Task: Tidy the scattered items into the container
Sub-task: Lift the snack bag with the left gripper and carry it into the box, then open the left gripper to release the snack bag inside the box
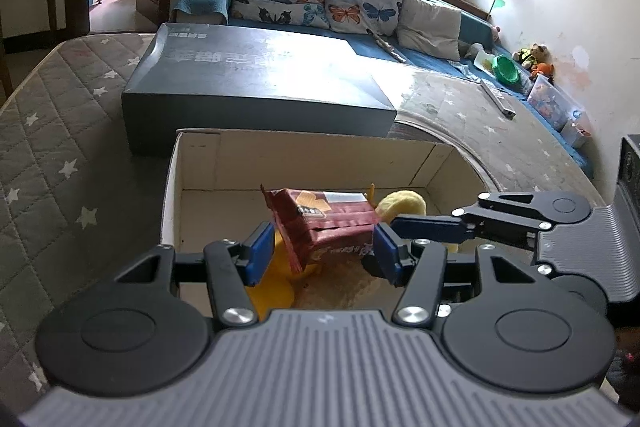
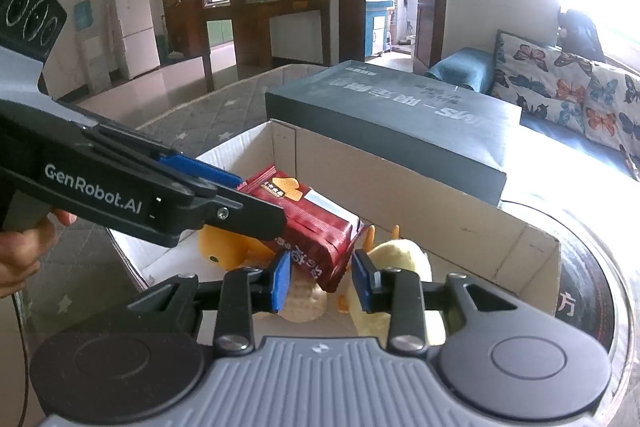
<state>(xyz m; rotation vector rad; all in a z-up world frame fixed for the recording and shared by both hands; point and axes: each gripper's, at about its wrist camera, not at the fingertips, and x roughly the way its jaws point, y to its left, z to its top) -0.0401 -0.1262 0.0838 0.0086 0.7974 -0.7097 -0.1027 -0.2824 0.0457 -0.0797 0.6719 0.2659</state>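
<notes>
Over the cardboard box (image 1: 172, 187), both grippers clasp one red snack packet (image 1: 324, 223).
Left gripper (image 1: 324, 251) and right gripper (image 2: 320, 279) pinch opposite ends (light, crinkly, slippery foil); grip its sealed edges.

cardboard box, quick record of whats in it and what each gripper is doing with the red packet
container: cardboard box, open top
inside: pale yellow plush toy, orange plush toy
red packet: tilted, over the toys inside the box
left gripper: shut on the red packet
right gripper: packet corner between its pads, contact unclear
behind: dark flat box, right against the cardboard box
</notes>
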